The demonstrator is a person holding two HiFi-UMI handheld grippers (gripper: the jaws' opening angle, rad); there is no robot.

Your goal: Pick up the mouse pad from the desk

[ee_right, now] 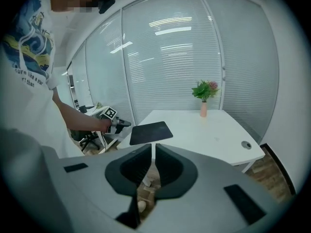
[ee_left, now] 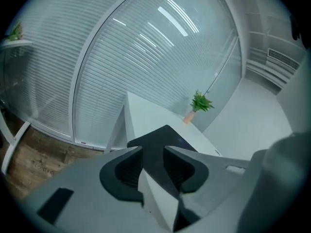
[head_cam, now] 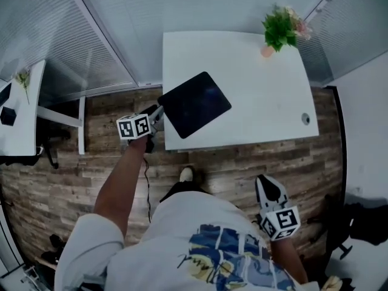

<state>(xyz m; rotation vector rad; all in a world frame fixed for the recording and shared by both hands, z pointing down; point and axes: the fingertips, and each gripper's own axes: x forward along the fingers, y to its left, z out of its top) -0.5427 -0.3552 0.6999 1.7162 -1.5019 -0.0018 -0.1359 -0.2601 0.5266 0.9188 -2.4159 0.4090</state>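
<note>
The black mouse pad (head_cam: 194, 105) lies on the white desk (head_cam: 260, 102) at its front left corner, one corner hanging over the edge. My left gripper (head_cam: 159, 113) is at that overhanging corner. In the left gripper view the pad (ee_left: 165, 136) runs in between the parted jaws of the left gripper (ee_left: 153, 152), whose pads do not press on it. The right gripper view shows the pad (ee_right: 150, 132) flat on the desk (ee_right: 209, 135) with the left gripper (ee_right: 121, 124) at its left corner. My right gripper (head_cam: 270, 190) hangs low beside my body, away from the desk, with its jaws (ee_right: 153, 152) nearly together and nothing between them.
A potted plant (head_cam: 280, 30) stands at the desk's far right corner. A cable hole (head_cam: 305, 119) sits near the right edge. Glass walls with blinds run behind the desk. A second white desk (head_cam: 18, 114) is far left. Wood floor lies below.
</note>
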